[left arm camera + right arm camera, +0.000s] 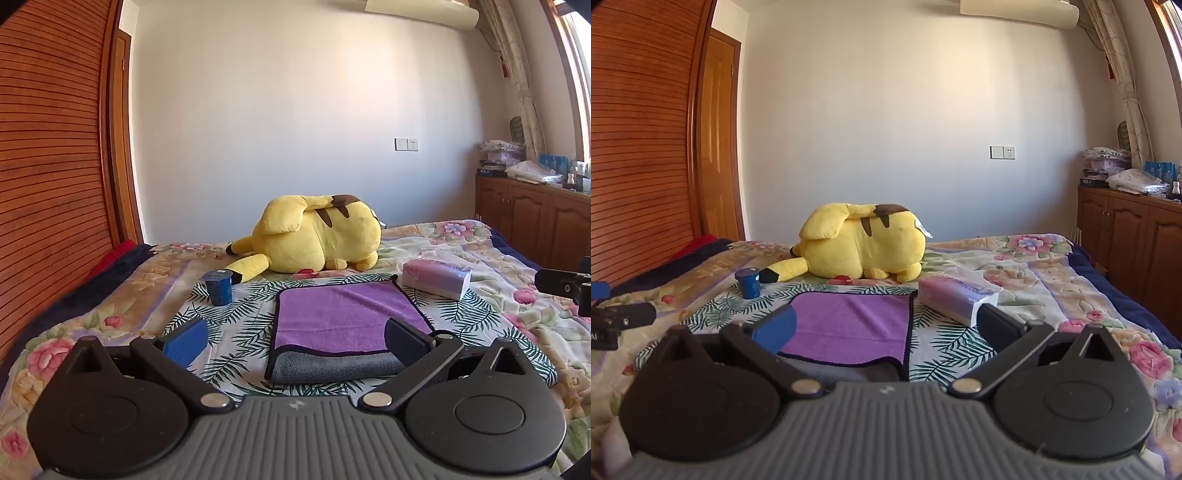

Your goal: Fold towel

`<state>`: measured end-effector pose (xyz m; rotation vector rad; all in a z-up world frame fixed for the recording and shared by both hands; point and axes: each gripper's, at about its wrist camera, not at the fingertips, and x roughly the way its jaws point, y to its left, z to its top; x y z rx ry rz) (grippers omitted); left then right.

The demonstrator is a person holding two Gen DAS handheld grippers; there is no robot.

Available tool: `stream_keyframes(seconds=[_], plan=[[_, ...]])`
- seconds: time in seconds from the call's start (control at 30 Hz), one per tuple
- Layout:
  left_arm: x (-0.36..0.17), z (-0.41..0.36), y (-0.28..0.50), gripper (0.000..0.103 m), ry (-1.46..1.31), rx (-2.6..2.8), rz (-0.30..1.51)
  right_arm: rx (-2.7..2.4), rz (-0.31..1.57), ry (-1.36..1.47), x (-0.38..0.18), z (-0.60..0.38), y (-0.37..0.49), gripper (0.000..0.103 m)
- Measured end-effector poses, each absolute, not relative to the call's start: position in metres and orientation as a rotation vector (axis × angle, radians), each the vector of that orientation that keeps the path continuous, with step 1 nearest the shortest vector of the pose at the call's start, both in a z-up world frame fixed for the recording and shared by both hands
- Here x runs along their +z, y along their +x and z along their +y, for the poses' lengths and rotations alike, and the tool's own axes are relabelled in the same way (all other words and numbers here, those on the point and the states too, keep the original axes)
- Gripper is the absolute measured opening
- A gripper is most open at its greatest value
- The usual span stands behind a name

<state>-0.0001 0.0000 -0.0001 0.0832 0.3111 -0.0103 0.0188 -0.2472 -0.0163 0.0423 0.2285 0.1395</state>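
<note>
A purple towel (343, 317) with a grey underside and dark trim lies folded on the leaf-print sheet on the bed; it also shows in the right wrist view (849, 325). My left gripper (295, 341) is open and empty, held just short of the towel's near grey edge, its right finger over the towel's right corner. My right gripper (886, 332) is open and empty, near the towel's near right corner, its blue left finger (775, 328) in front of the towel's left part. Each gripper's tip shows at the edge of the other's view.
A yellow plush toy (317, 236) lies behind the towel. A blue cup (218, 288) stands at the towel's far left. A tissue pack (436, 278) lies at its far right. A wooden wardrobe (51, 147) is on the left, cabinets (535, 218) on the right.
</note>
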Motion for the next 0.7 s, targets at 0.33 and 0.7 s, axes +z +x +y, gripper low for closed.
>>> stream_keyframes(seconds=[0.33, 0.7], plan=[[0.0001, -0.0003, -0.0002, 0.087, 0.093, -0.009, 0.312, 0.139, 0.224, 0.043, -0.0154, -0.2456, 0.0186, 0.103], [0.0000, -0.0006, 0.0000, 0.087, 0.096, -0.009, 0.312, 0.134, 0.221, 0.041, -0.0159, -0.2453, 0.0181, 0.103]])
